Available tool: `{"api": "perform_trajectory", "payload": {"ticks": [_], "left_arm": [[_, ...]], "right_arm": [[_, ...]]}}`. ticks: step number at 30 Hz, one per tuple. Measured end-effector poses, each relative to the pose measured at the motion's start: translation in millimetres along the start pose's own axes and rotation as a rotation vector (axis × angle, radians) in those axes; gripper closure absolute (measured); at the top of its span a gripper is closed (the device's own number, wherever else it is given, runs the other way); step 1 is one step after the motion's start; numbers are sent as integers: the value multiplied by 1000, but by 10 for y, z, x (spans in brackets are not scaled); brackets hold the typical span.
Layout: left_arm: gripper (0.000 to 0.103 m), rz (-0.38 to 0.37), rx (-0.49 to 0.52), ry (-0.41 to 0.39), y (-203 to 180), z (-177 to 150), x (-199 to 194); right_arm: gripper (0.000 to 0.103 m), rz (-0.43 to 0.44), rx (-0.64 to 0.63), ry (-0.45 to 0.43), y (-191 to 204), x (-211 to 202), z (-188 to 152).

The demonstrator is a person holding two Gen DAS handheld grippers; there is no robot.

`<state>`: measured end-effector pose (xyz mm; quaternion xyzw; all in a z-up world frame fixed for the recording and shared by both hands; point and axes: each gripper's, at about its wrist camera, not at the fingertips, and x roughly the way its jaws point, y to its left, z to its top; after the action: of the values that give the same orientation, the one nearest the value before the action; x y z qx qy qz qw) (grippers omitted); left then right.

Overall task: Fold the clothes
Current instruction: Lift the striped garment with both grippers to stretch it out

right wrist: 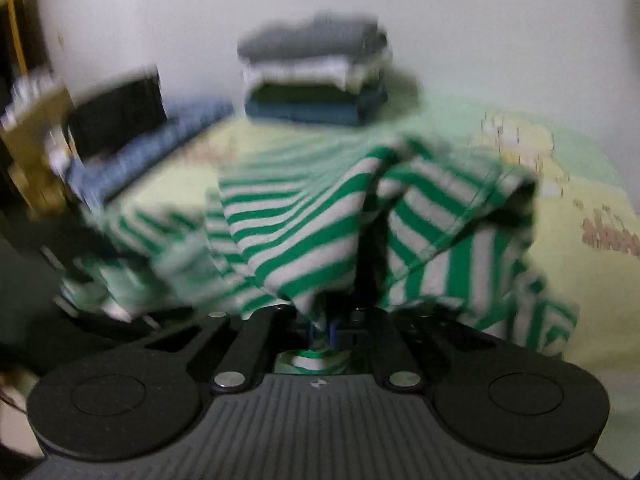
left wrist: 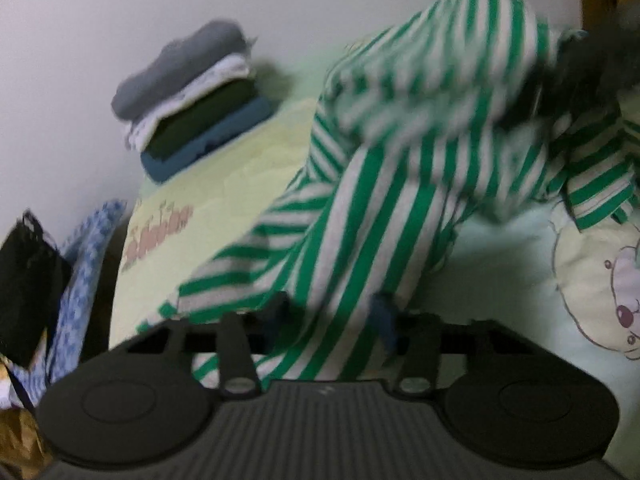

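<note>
Left wrist: left gripper (left wrist: 328,312) clenched on green-and-white striped garment (left wrist: 400,168), lifted above pale green cartoon bedsheet (left wrist: 248,168). Stack of 4 folded clothes (left wrist: 192,100) by wall.

Right wrist: right gripper (right wrist: 324,320) clenched on same garment (right wrist: 304,216), draped over its fingers; stack (right wrist: 316,76) behind. View blurred.

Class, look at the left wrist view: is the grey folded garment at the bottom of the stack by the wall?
No: the grey garment lies on top of the stack, and the teal one is at the bottom.
</note>
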<state>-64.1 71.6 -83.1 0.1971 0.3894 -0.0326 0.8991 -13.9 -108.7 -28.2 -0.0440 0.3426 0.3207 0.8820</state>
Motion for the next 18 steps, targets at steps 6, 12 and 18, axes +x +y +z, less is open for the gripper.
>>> {"api": "perform_trajectory", "payload": {"ticks": [6,12,18], "left_arm": [[78,82,-92,29,193,23,-35],[80,118,-141,25,199,73,-115],[77,137,-162,57,143,56,-157]], "right_arm": [[98,162,105,-241,-283,-693,761],[98,131,208,-405,-680,-658,1497],[98,-41,256,-417,-999,-70,1983]]}}
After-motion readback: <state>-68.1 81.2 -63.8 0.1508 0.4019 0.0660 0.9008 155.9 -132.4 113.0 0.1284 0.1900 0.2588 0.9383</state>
